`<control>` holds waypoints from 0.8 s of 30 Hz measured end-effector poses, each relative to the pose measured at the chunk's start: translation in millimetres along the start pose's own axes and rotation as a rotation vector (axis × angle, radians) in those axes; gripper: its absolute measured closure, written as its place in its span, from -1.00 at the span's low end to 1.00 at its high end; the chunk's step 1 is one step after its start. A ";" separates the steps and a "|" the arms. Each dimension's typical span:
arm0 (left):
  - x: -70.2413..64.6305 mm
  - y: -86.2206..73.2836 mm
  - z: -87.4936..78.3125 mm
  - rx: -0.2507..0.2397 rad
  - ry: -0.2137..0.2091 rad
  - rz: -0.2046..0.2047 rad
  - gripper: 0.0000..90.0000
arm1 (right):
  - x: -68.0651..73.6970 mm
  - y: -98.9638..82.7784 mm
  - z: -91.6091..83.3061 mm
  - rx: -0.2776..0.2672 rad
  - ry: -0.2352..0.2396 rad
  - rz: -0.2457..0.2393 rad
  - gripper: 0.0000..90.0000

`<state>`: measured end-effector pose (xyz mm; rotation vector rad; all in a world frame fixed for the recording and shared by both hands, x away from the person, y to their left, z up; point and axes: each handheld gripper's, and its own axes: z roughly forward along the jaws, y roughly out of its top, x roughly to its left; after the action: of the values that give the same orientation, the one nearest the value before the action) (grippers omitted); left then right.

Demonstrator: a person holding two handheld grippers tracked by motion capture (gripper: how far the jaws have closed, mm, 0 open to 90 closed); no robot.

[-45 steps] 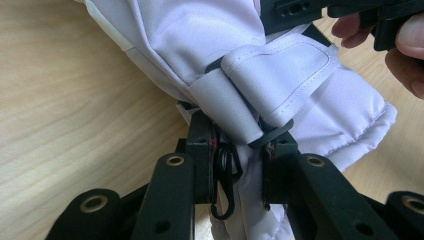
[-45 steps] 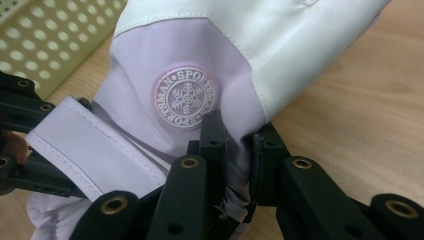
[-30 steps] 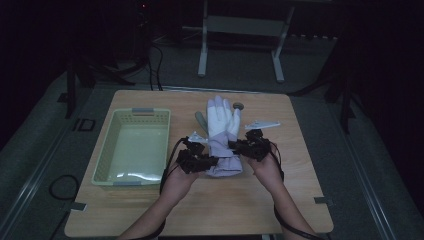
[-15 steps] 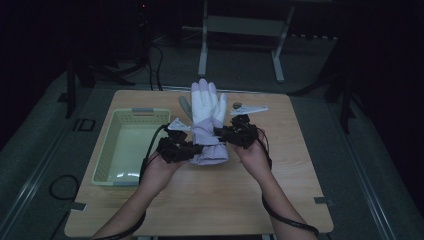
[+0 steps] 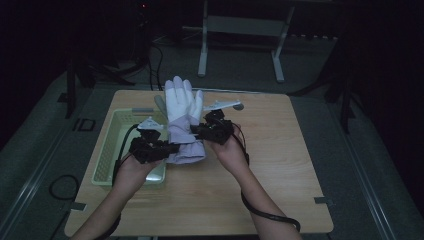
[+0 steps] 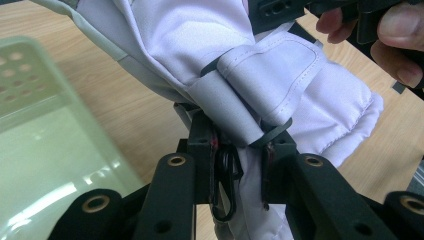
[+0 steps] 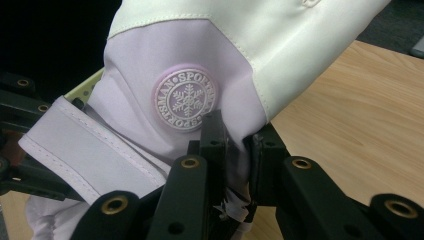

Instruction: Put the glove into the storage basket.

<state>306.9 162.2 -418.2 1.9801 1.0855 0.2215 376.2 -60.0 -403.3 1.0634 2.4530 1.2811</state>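
A dim lab or studio: one wooden worktop (image 5: 280, 170) on grey floor, metal stand legs (image 5: 240, 45) behind.

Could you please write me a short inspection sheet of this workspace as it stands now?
Surface: wooden table, mostly bare.
Job's things: white and lilac glove held up between both grippers, fingers pointing away; green basket at the table's left.
Clutter: small grey object at the far edge, too small to identify.
Grippers: left gripper shut on the glove's cuff strap; right gripper shut on glove fabric below the snowflake badge.
Cables: black cable trailing by the right forearm.
Surroundings: dark floor, metal stand behind.
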 end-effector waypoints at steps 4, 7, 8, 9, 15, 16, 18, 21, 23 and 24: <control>14.2 -6.4 -15.5 -0.005 0.015 -0.012 0.63 | 15.3 11.3 14.4 0.003 0.017 -0.016 0.77; 22.0 -10.4 -24.2 -0.006 0.024 -0.017 0.63 | 25.0 17.3 23.6 0.003 0.025 -0.028 0.77; 25.3 -12.3 -27.9 -0.007 0.029 -0.020 0.63 | 28.2 19.1 26.6 0.004 0.028 -0.030 0.77; 27.7 -13.7 -30.8 -0.008 0.033 -0.020 0.63 | 32.0 21.1 30.2 0.004 0.032 -0.034 0.77; 43.3 -22.4 -47.3 -0.007 0.046 -0.022 0.63 | 48.3 29.3 45.6 -0.002 0.051 -0.043 0.77; 46.9 -24.7 -50.4 -0.004 0.047 -0.023 0.63 | 51.1 30.2 48.8 0.000 0.055 -0.043 0.77; 51.9 -28.2 -53.9 0.000 0.049 -0.025 0.63 | 56.2 31.2 55.3 -0.001 0.063 -0.043 0.77; 60.4 -34.2 -58.5 0.006 0.053 -0.025 0.63 | 62.9 32.3 65.3 0.007 0.071 -0.044 0.77; 66.4 -38.3 -61.4 0.004 0.052 -0.031 0.63 | 66.6 32.6 71.6 0.006 0.078 -0.036 0.77; 72.4 -42.4 -64.1 0.005 0.051 -0.034 0.63 | 68.7 32.8 74.8 0.007 0.079 -0.036 0.77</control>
<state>292.6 266.5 -426.0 1.9685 1.1525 0.2523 376.8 46.3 -412.7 0.9842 2.5236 1.3298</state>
